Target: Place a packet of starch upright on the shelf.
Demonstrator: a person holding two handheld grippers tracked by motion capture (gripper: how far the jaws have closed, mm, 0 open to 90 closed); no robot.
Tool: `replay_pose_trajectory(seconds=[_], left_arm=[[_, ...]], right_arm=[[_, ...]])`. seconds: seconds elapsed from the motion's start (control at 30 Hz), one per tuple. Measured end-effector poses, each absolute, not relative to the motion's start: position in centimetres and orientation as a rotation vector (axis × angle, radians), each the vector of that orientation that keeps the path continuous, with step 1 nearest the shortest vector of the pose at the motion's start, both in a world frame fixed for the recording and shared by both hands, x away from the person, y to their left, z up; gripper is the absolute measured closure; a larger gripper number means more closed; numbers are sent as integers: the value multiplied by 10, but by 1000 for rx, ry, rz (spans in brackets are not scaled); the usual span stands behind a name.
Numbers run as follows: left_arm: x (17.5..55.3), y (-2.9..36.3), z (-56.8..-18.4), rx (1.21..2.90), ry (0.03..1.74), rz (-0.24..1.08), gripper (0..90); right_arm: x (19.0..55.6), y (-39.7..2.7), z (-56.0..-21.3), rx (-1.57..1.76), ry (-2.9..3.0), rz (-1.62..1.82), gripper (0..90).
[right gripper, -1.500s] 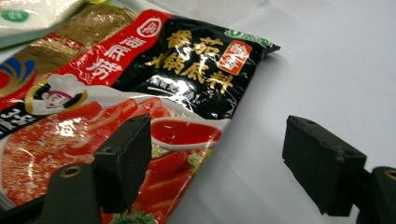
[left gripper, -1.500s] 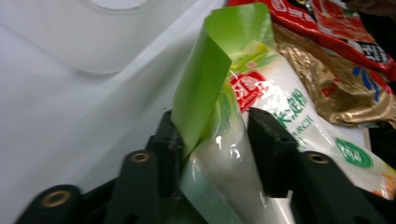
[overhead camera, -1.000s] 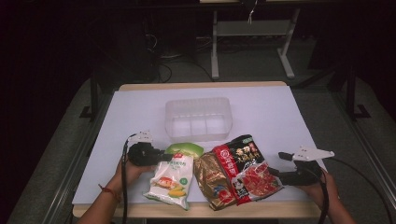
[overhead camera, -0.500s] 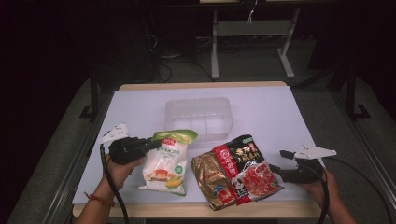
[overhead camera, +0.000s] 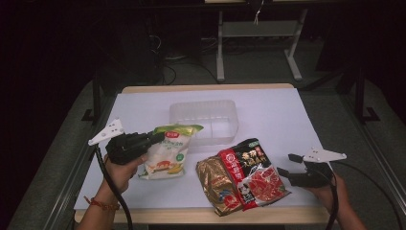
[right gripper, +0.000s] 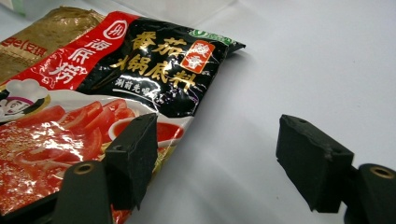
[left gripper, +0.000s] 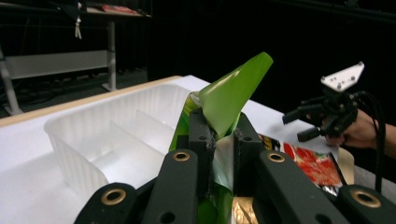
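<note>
nearest the person, at the front edge of the white desk (overhead camera: 287, 120), lie two flat packets side by side: a gold packet (overhead camera: 215, 184) and, overlapping its right side, a red and black soup-base packet (overhead camera: 253, 175) printed with tomato slices. just right of that packet the right tool (overhead camera: 285, 165) hovers low over the desk, held in the person's right hand (overhead camera: 330, 189); its jaws stand spread with nothing between them, one tip just over the packet's corner in the right gripper view and the other over bare desk. a little farther in, on the left, the left tool (overhead camera: 160, 136) is held in the left hand (overhead camera: 119, 167) and pinches the green top edge of a white and green snack bag (overhead camera: 167, 153). its jaws are pressed together on the crumpled seal, as the left gripper view shows, with the green flap sticking up above the tips. the bag hangs tilted from that grip, its top raised and its lower end close to or on the desk; which of the two cannot be told. beyond the bag, near the middle of the desk, stands a clear plastic tray (overhead camera: 206, 110) with dividers inside. behind the desk, a metal frame (overhead camera: 258, 33) stands in the dark.
</note>
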State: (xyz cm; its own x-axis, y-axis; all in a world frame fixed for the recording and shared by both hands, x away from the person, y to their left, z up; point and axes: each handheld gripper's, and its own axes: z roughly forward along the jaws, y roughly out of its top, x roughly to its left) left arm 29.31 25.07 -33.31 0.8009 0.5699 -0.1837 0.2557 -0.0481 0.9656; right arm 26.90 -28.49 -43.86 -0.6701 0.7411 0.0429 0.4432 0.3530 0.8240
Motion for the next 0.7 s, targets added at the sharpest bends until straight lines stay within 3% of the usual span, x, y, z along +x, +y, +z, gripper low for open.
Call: replay_pose_trajectory(seconds=[0.7], left_arm=[[327,229,-297,1443,785,474,818]], right_arm=[[268,-287,-438,1056,2271,1238,298]])
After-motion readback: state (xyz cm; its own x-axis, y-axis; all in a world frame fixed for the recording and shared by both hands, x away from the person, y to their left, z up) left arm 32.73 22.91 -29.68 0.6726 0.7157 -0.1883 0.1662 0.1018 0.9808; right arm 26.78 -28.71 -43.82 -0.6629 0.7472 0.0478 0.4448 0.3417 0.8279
